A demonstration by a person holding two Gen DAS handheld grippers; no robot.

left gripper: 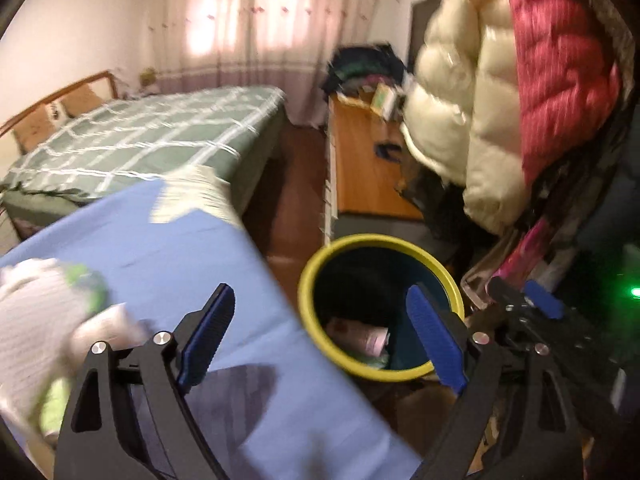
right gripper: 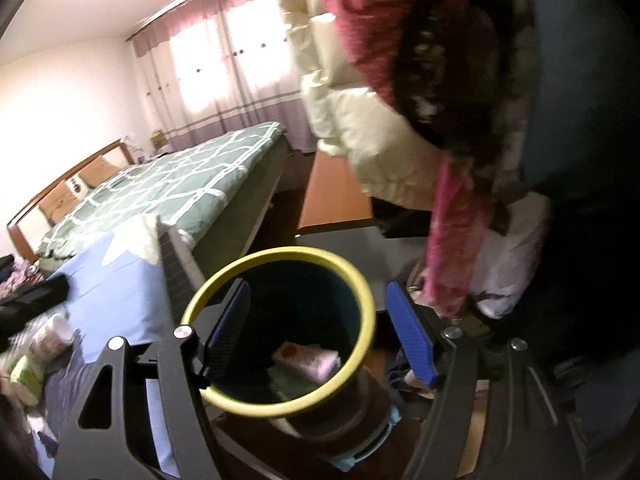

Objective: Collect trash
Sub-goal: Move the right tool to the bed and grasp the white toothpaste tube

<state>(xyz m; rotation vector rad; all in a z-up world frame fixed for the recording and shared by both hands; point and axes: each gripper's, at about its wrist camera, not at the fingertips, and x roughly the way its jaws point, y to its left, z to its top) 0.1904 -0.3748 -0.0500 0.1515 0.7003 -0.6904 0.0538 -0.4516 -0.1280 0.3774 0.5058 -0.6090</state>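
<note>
In the left wrist view, the left gripper [left gripper: 320, 334] is seen with its blue-padded fingers spread wide and nothing held between them. Between the fingers and slightly beyond them, the yellow-rimmed bin [left gripper: 316, 344] is seen on the floor, beside the edge of the blue sheet [left gripper: 160, 248]. A pink-and-white packet [left gripper: 362, 336] is seen lying at the bottom of the bin. At the far left, blurred white and green trash [left gripper: 52, 304] is seen on the sheet. Part of the right gripper [left gripper: 532, 304] is glimpsed to the right of the bin, though its spread cannot be told here. A green checked bed [left gripper: 152, 136] and hanging puffer jackets [left gripper: 480, 92] are seen behind.

In the right wrist view, the right gripper [right gripper: 320, 336] is held directly above the bin [right gripper: 360, 292], its fingers wide apart and empty. The packet [right gripper: 308, 360] is seen inside the bin. White wrappers and a cup [right gripper: 52, 336] are seen at the left, on the sheet [right gripper: 128, 288].
</note>
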